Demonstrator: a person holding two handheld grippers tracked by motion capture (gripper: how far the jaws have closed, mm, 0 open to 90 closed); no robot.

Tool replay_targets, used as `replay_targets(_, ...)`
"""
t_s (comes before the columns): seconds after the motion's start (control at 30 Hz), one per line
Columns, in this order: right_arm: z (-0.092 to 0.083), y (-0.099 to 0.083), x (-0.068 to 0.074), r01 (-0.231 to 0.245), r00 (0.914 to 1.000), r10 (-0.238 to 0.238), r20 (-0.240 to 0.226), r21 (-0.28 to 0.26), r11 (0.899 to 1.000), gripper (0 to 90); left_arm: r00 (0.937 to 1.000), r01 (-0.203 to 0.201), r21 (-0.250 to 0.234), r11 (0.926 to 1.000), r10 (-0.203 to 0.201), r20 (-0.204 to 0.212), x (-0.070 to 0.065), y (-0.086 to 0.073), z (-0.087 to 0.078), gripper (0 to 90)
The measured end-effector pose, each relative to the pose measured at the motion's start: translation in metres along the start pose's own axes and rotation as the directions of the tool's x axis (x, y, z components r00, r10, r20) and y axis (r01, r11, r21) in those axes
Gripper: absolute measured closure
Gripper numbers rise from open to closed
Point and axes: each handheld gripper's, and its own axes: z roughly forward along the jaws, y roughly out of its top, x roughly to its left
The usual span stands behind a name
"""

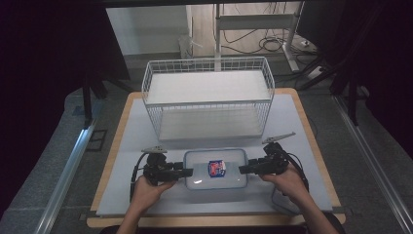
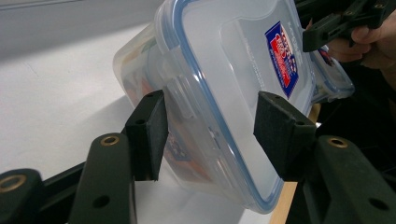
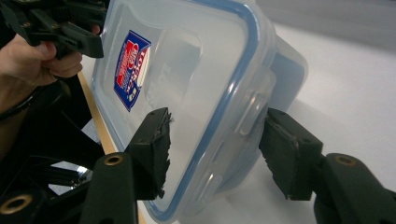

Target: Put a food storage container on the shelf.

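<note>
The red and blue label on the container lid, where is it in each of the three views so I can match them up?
High view: the label sits low in the middle, on the lid between the two grippers.
Left gripper view: the label is upper right, beyond the right jaw.
Right gripper view: the label is upper left, above the left jaw.
Shared landmark: the blue seal running round the lid's edge.
</note>
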Motion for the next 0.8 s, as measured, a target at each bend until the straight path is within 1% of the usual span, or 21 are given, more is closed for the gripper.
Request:
replay_targets(0.13, 0.000, -0.001, 0.000, -0.004, 1.0000, 0.004, -0.007, -0.001, 1.000, 45.2, 1.0000, 0.002, -0.009, 1.0000, -0.002, -0.002, -0.002, -0.003, 0.000, 45.0)
replay_targets(0.27, -0.001, -0.004, 0.000, -0.018, 0.9997, 0.018, -0.016, -0.005, 1.000, 45.5, 1.0000, 0.006, -0.016, 0.9999, -0.006, -0.002, -0.003, -0.005, 0.000, 44.7)
replay_targets(0.37, 0.000, -0.005, 0.000, -0.018, 0.9997, 0.018, -0.019, 0.004, 1.000, 43.7, 1.0000, 0.007, -0.016, 0.9998, -0.007, -0.004, -0.003, -0.006, 0.001, 43.3)
replay_targets(0.4, 0.002, -0.007, -0.001, -0.024, 0.9995, 0.025, -0.022, 0.012, 1.000, 42.2, 0.9999, 0.016, -0.016, 0.9997, -0.016, -0.002, -0.002, -0.006, 0.002, 43.0)
replay_targets(0.47, 0.002, -0.008, -0.001, -0.033, 0.9991, 0.033, -0.025, 0.011, 0.999, 43.1, 0.9999, 0.017, -0.015, 0.9998, -0.017, 0.000, -0.002, -0.006, 0.001, 43.1)
replay_targets(0.6, 0.001, -0.007, -0.001, -0.033, 0.9992, 0.033, -0.023, 0.014, 0.999, 44.5, 0.9999, 0.012, -0.013, 0.9998, -0.012, 0.001, -0.004, -0.008, 0.000, 43.9)
replay_targets(0.63, 0.001, -0.007, 0.000, -0.033, 0.9992, 0.033, -0.022, 0.013, 0.999, 45.1, 0.9998, 0.017, -0.014, 0.9998, -0.017, 0.006, -0.004, -0.009, -0.001, 44.7)
replay_targets(0.67, -0.001, -0.008, 0.001, -0.035, 0.9990, 0.035, -0.026, 0.013, 0.999, 46.8, 0.9995, 0.024, -0.021, 0.9995, -0.023, 0.022, -0.003, -0.011, -0.003, 47.0)
replay_targets(0.8, -0.002, -0.009, 0.002, -0.034, 0.9992, 0.035, -0.022, 0.005, 0.999, 47.8, 0.9991, 0.030, -0.023, 0.9993, -0.030, 0.029, -0.004, -0.014, -0.004, 48.2)
